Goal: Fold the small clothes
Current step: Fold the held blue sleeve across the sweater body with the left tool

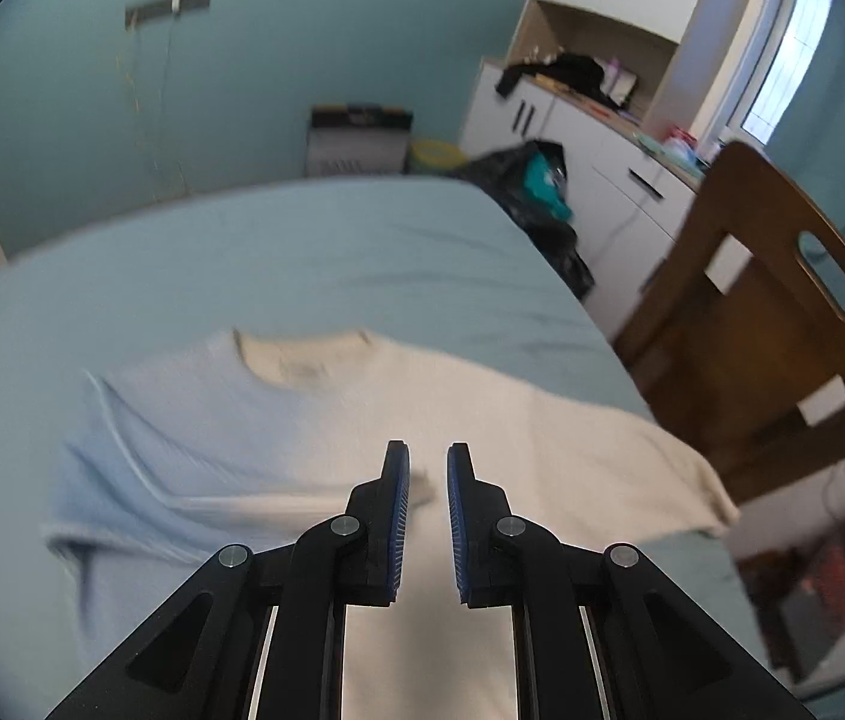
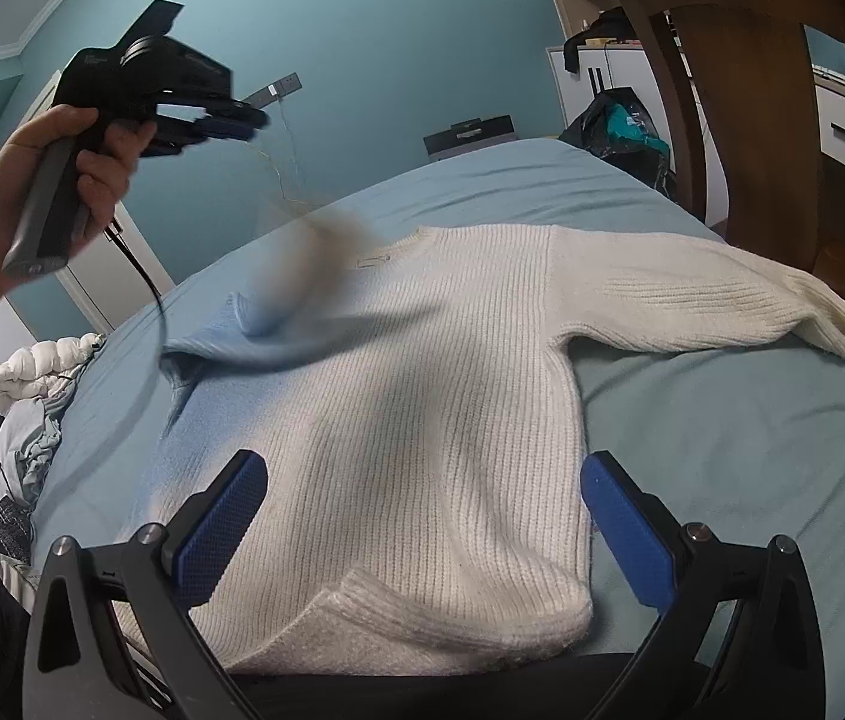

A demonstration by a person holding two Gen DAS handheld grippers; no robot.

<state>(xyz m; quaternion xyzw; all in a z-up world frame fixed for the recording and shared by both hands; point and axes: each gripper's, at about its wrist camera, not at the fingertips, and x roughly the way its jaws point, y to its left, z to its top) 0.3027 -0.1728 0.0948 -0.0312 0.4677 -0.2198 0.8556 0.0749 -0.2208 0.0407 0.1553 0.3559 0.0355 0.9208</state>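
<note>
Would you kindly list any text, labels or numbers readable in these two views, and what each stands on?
None can be read.
Sweater neck label: too small and blurred.
Left gripper body: faint marks, too small to read.

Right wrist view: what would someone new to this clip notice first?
A cream and pale blue knitted sweater lies spread face up across the light blue bed, one sleeve reaching toward the wooden chair at the right. At upper left a hand holds the left gripper up in the air with nothing in its jaws. The right gripper hangs open over the hem.
</note>
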